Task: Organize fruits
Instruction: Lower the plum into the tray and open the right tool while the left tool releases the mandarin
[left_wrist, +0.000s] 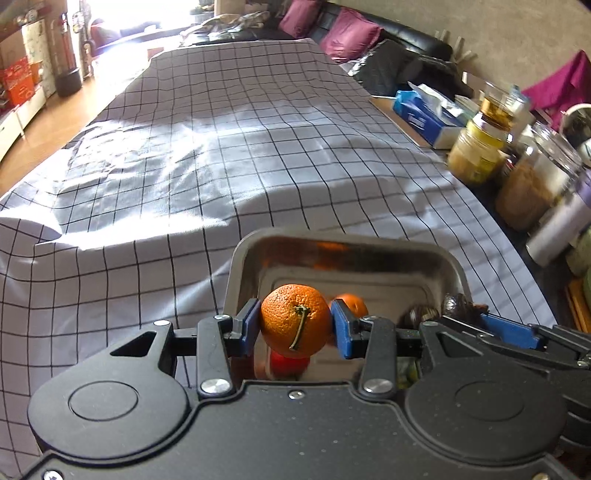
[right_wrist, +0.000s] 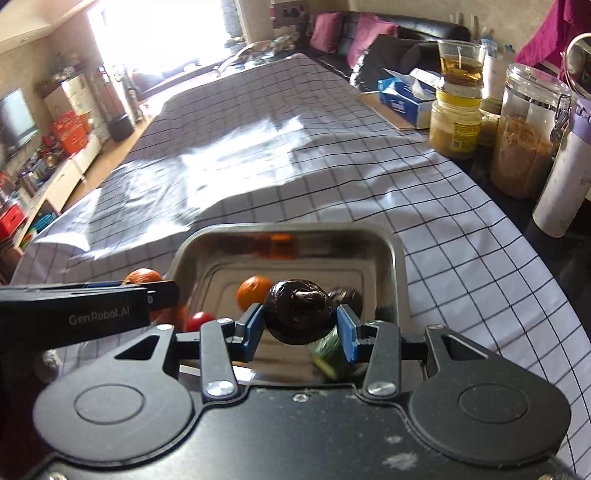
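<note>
checked cloth covers the counter (left_wrist: 258, 155), where the left tool (left_wrist: 294, 325) grips an orange (left_wrist: 295, 320) and the right tool (right_wrist: 300, 320) a dark fruit (right_wrist: 297, 315) above the metal tray (right_wrist: 399, 266), still holding several fruits, so sorting looks barely begun.

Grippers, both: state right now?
Left gripper: shut on the orange.
Right gripper: shut on the dark brown fruit.
</note>
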